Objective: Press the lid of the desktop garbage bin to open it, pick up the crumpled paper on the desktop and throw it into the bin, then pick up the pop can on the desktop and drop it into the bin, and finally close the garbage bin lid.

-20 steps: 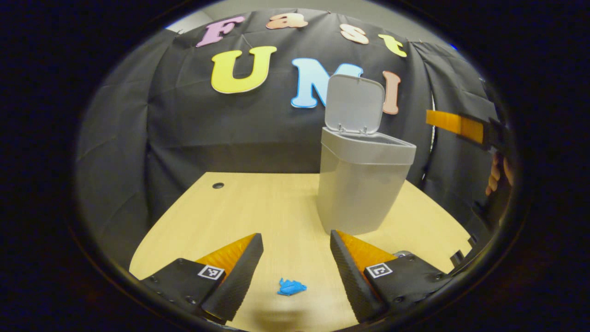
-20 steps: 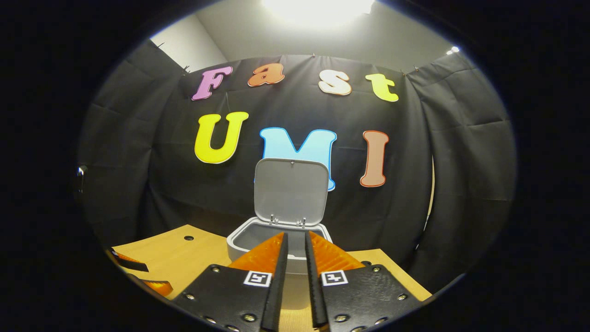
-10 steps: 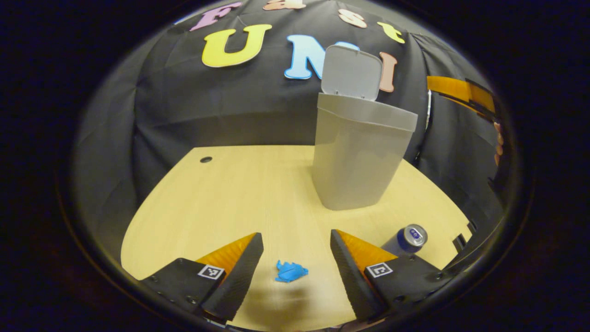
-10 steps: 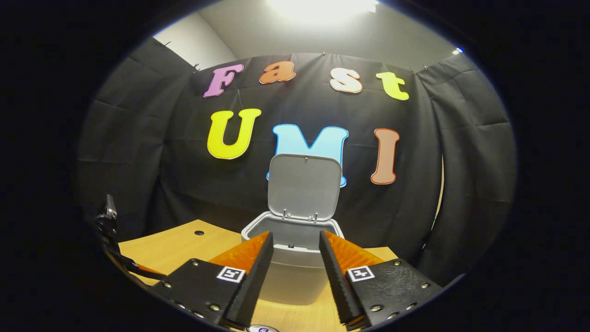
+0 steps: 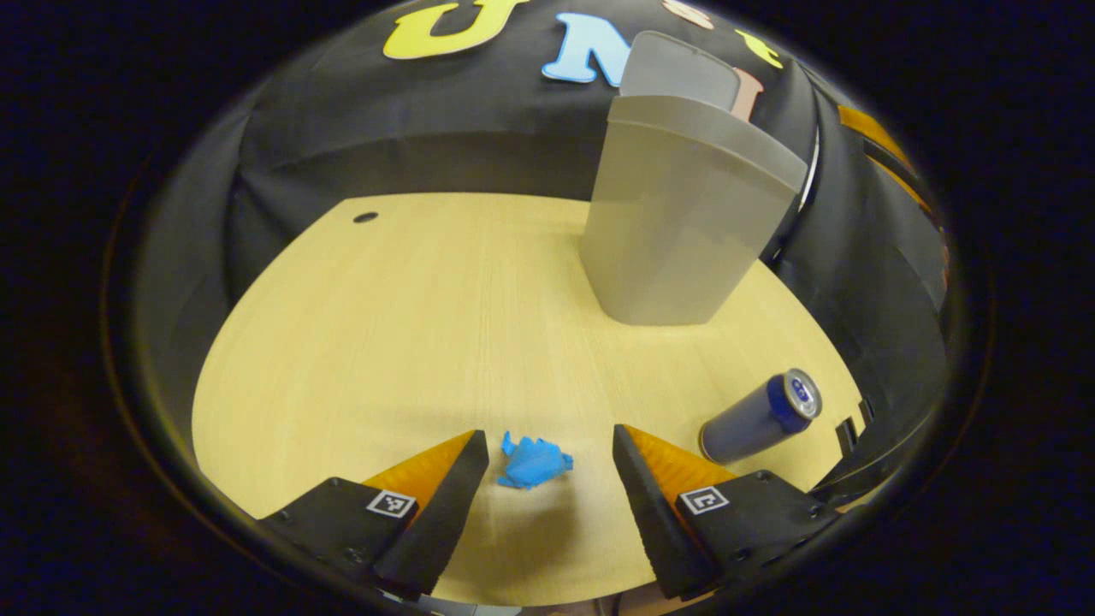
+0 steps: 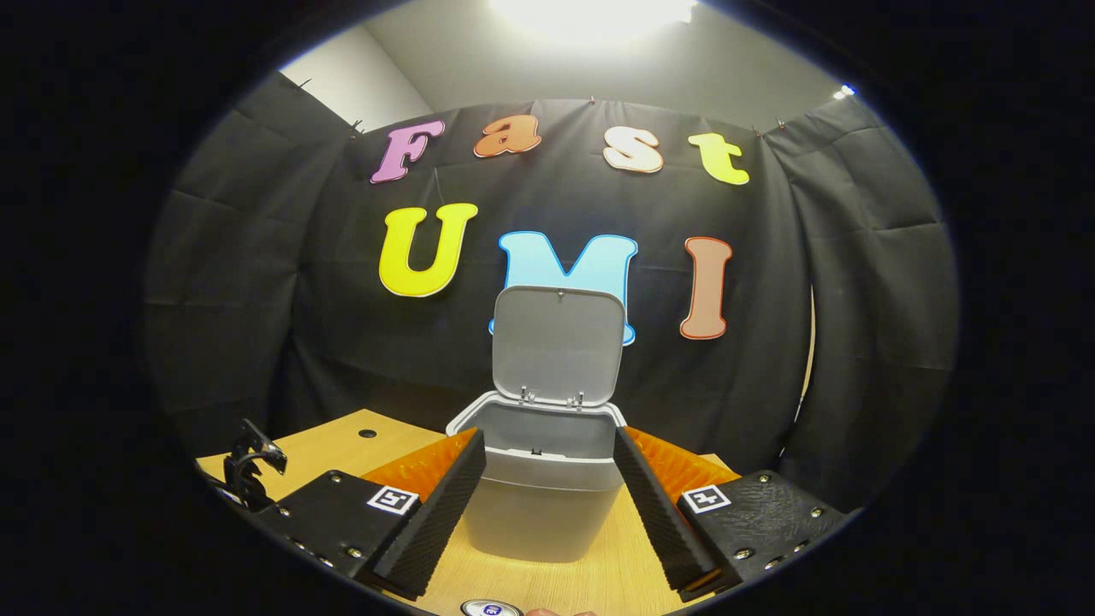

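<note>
While the left gripper [image 5: 549, 466] hangs low over the wooden table [image 5: 385, 342], its two fingers are spread wide apart. The blue crumpled paper [image 5: 532, 463] lies on the table right between the fingertips, and nothing is touching it. The pop can [image 5: 760, 417] stands on the table off to the right of that gripper, near the table's edge. The gray garbage bin [image 5: 684, 231] stands farther back on the table, well apart from the paper. Its lid [image 5: 680, 73] sticks up behind the rim.

From the right gripper view, the right gripper [image 6: 550, 475] is up in the air in front of the bin [image 6: 541, 505], and its fingers are spread wide too, holding nothing. The bin shows in the gap between them, farther off. The lid [image 6: 558, 345] stands straight up, so the bin is open at the top. The top of the can [image 6: 491, 608] peeks in at the very bottom edge. A small black part of the other gripper [image 6: 250, 466] shows low on the left.
</note>
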The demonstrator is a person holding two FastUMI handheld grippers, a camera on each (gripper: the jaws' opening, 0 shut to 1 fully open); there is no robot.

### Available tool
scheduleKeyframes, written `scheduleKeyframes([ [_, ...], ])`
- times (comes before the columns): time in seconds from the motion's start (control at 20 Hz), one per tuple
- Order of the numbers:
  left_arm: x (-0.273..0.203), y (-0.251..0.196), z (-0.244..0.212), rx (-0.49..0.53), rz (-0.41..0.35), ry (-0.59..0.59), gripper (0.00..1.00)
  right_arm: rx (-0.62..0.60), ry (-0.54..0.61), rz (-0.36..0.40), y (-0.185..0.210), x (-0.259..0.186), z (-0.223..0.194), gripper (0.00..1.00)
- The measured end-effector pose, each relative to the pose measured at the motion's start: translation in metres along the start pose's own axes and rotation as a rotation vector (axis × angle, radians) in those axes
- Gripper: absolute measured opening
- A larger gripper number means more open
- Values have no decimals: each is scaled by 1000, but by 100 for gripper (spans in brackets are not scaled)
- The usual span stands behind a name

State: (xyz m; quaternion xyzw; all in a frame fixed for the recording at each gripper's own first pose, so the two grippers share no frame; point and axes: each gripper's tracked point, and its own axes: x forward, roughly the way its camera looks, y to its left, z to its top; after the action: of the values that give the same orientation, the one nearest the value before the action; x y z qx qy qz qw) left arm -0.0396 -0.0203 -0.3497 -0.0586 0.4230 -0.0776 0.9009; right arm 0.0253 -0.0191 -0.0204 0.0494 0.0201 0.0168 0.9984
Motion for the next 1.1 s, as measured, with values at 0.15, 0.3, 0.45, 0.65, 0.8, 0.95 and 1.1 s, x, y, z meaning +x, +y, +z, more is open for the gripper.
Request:
scheduleKeyframes([
  [0.15,7,8,-5,17,19,21,96,14,29,-4,0,-4,-8,96],
  [0.3,16,8,-7,5,10,32,96,4,51,-16,-3,-9,-12,96],
  [0.45,24,11,-10,-6,8,59,96,1,58,-29,-6,-12,-14,96],
  [0.65,28,13,-14,-37,-7,78,94,-11,85,-45,-10,-14,-21,96],
  [0.8,31,15,-17,-54,-11,84,82,-15,99,-48,-11,-13,-24,96],
  [0.95,32,18,-18,-53,5,88,73,-12,113,-42,-9,-11,-29,96],
  [1.1,32,25,-17,-63,22,89,55,-13,115,-31,-5,-10,-31,96],
])
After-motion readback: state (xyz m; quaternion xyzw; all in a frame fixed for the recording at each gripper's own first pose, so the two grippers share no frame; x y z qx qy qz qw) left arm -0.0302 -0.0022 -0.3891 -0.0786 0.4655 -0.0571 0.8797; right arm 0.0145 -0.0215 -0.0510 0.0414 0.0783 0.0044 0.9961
